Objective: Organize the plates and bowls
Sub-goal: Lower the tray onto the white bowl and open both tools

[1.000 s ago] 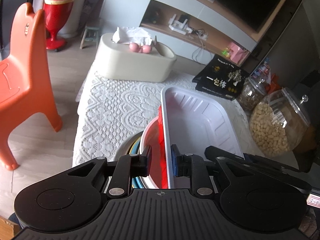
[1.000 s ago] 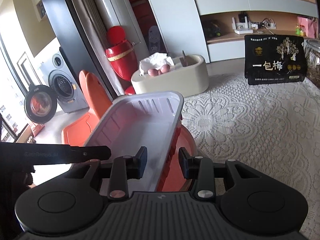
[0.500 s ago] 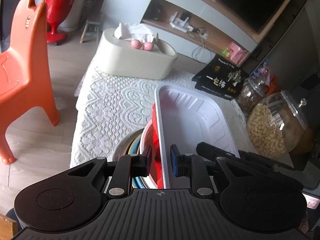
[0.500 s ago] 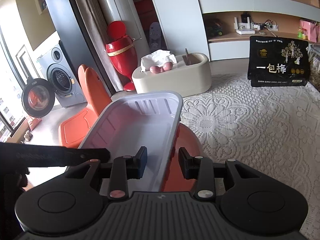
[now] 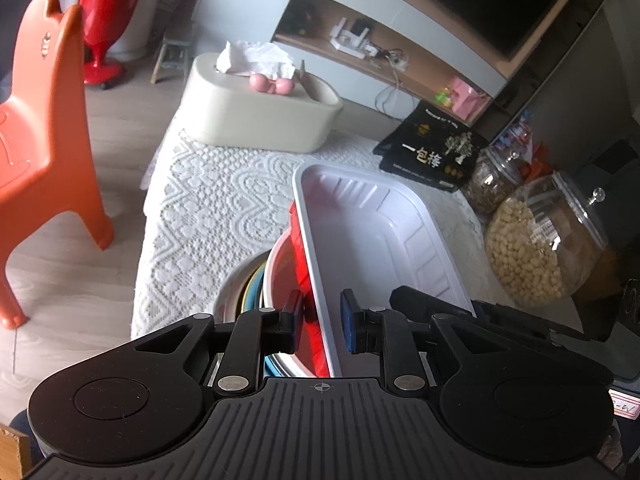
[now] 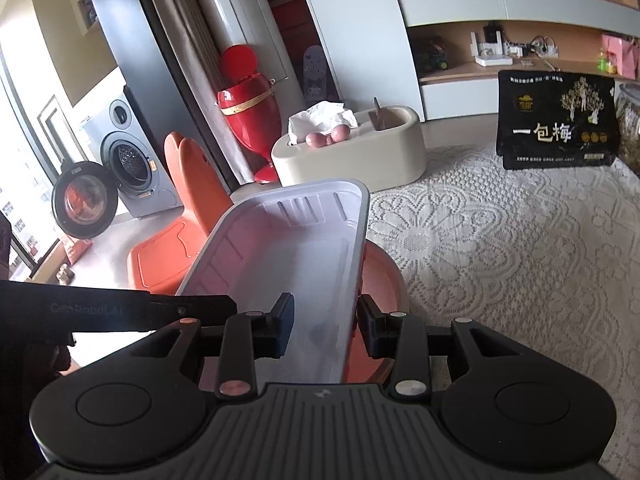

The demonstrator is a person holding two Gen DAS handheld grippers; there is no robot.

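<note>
**Tray held over the stack**

I have the white tray point(image 5: 372, 240) tilted above the red bowl point(image 6: 380, 276) and the stacked plates point(image 5: 244, 292) at the near edge of the lace-covered surface point(image 5: 224, 208). My left gripper point(image 5: 319, 322) clamps its left rim; my right gripper point(image 6: 325, 322) pinches the right rim. Stacking looks mostly done; the tray remains unseated. Since a second ago, nothing has shifted noticeably.

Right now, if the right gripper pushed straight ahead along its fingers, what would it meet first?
The right gripper already has the white tray's wall between its fingers, so it would slide further along that; past it, probably the lace tablecloth.
</note>
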